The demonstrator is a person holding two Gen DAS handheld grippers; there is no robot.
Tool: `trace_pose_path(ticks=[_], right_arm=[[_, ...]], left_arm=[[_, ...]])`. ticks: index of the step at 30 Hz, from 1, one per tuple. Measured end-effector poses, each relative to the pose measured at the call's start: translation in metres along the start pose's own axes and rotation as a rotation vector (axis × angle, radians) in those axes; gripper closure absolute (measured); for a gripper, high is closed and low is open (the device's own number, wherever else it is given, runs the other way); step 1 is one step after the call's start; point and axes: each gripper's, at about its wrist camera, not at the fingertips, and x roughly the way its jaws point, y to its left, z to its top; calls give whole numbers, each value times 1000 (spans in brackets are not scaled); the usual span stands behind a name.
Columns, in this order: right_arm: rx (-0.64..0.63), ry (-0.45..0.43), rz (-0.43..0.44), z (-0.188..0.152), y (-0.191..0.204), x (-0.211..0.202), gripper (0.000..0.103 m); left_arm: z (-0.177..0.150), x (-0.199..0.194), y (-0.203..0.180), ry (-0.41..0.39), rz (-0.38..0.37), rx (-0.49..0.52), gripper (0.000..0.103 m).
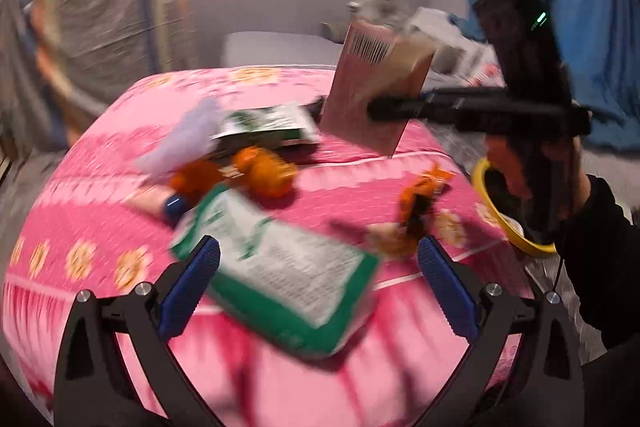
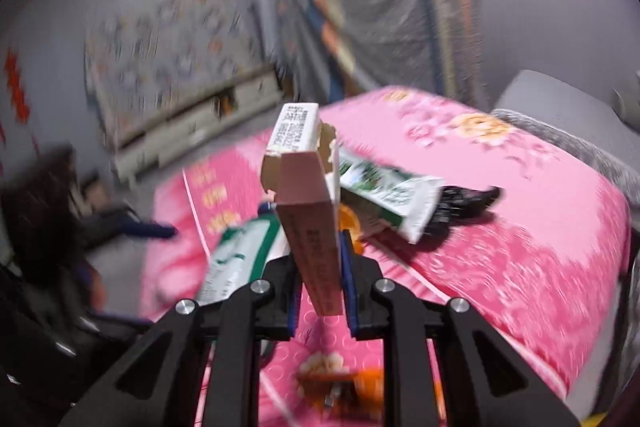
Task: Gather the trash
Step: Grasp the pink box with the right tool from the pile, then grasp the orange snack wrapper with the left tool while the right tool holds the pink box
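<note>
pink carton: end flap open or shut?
Open. The pink carton, clamped in the right claw, has its torn top flap folded up, exposing the brown inside.

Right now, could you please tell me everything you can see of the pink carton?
The pink carton is a slim cardboard box, pale pink with printed text and a barcode panel. Its top flaps are torn open, showing brown inside. It stands roughly upright, lifted above the pink bedspread, clamped between the right tool's blue pads.
</note>
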Motion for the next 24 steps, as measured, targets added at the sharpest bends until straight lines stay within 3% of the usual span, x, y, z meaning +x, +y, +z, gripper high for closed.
trace_pose_path(ticks=[7, 15, 24], right_arm=[[180, -177, -122, -43, -10, -101, 87], [290, -287, -201, -93, -6, -163, 87], [361, -361, -237, -127, -8, -195, 87]], left_arm=[[26, 46, -72, 79, -142, 190, 9], [37, 121, -89, 249, -128, 202, 9], [36, 161, -89, 337, -80, 198, 34]])
